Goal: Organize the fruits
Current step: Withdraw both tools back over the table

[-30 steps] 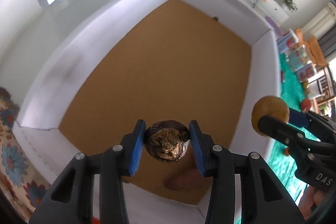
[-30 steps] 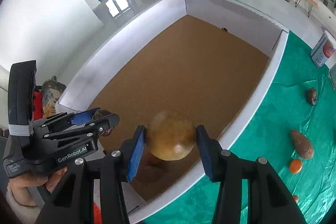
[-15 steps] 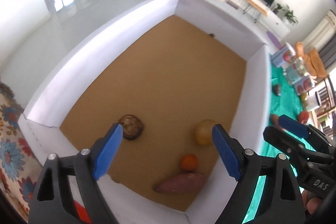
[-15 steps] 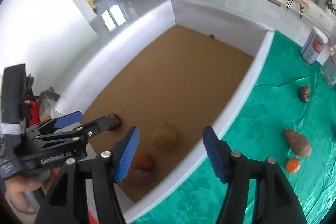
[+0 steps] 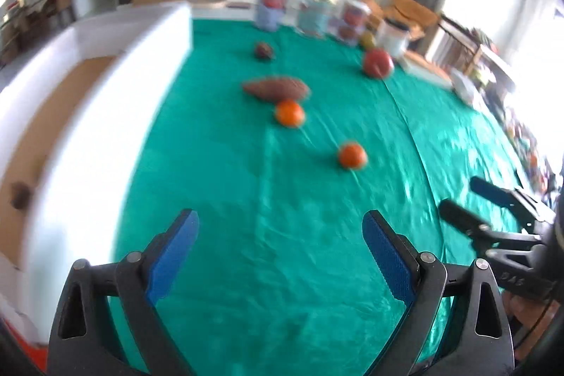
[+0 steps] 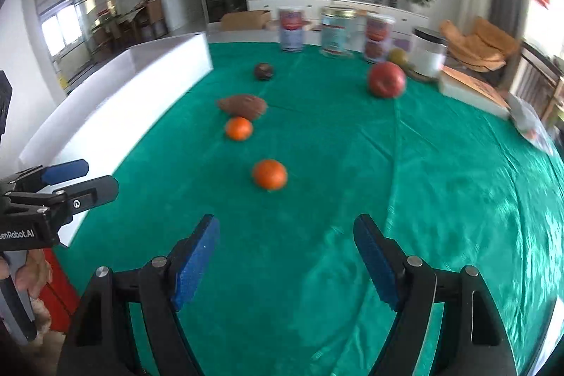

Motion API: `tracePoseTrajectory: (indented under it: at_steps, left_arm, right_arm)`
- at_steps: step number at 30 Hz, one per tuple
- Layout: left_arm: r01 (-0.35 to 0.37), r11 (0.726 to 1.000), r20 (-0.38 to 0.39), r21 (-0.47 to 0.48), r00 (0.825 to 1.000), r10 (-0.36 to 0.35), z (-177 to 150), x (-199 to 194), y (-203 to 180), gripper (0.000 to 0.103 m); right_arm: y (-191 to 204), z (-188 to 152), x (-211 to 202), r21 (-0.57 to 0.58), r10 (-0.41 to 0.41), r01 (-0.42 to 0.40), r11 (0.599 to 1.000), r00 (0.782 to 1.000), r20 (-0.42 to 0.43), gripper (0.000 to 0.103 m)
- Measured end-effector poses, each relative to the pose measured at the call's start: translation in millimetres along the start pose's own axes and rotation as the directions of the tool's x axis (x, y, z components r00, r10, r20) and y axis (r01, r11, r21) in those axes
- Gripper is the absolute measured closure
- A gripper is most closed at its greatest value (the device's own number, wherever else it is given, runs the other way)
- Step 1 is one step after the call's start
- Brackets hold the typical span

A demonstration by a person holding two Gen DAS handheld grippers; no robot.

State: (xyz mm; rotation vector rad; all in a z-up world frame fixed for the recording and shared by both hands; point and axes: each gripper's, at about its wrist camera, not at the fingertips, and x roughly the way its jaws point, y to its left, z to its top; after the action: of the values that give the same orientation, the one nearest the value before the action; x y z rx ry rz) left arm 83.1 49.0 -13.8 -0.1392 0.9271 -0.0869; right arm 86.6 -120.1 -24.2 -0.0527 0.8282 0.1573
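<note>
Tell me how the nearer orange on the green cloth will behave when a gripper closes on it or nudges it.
The nearer orange looks round and sits free on the smooth green cloth, so a nudge would probably send it rolling. Its rind looks glossy, so off-centre pads might squeeze it out sideways. It seems small against the open right gripper, so likely light and firm enough to hold.

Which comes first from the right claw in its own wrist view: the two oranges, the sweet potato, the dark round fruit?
1. Near orange, just ahead of the right claw.
2. Far orange, further left.
3. Sweet potato, right behind it.
4. Dark round fruit, farthest, toward the tins.
</note>
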Motion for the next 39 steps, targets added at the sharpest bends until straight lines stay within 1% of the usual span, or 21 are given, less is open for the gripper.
tracePoseTrajectory:
  at_steps: [2,5,6,7,8,13,17,23,29,39]
  left_arm:
    - [-0.004,1.000,-0.038,0.020,0.999,0.005,-17,19,-17,0.008]
    - [-0.021,0.999,-0.086,0.025,0.996,0.023,-34,40,-27,0.008]
    - [-0.031,0.999,-0.086,0.021,0.996,0.033,-36,46,-28,0.008]
    - [-0.050,0.998,-0.055,0.025,0.997,0.051,-38,46,-28,0.008]
    - [-0.069,0.997,-0.033,0.033,0.997,0.070,-41,44,-30,0.008]
    - [-0.129,0.988,-0.021,0.081,0.991,0.131,-45,53,-34,0.006]
    - [-0.135,0.988,-0.007,0.071,0.991,0.136,-49,52,-33,0.000]
    - [-0.131,0.988,0.001,0.082,0.991,0.132,-50,53,-32,0.000]
    - [-0.130,0.988,0.017,0.090,0.992,0.129,-53,51,-32,0.000]
    - [-0.130,0.988,0.029,0.089,0.991,0.127,-54,50,-32,0.000]
  right_arm:
    - [-25,-28,-8,0.068,-0.052,0.051,0.996,0.999,0.011,0.025]
    - [-45,-55,-15,0.138,-0.081,0.075,0.988,0.996,0.038,0.025]
    - [-46,-59,-16,0.146,-0.083,0.077,0.986,0.996,0.040,0.025]
    - [-49,-62,-16,0.153,-0.079,0.072,0.986,0.996,0.039,0.025]
    - [-53,-62,-17,0.159,-0.074,0.067,0.985,0.996,0.039,0.025]
    - [-51,-63,-8,0.172,-0.061,0.050,0.984,0.997,0.057,0.025]
    - [-45,-70,-1,0.151,-0.058,0.049,0.987,0.997,0.053,0.025]
    - [-44,-71,-1,0.155,-0.062,0.051,0.987,0.996,0.069,0.024]
    - [-43,-72,4,0.156,-0.059,0.048,0.987,0.996,0.066,0.024]
    - [-39,-72,10,0.145,-0.025,0.017,0.989,0.998,0.055,0.024]
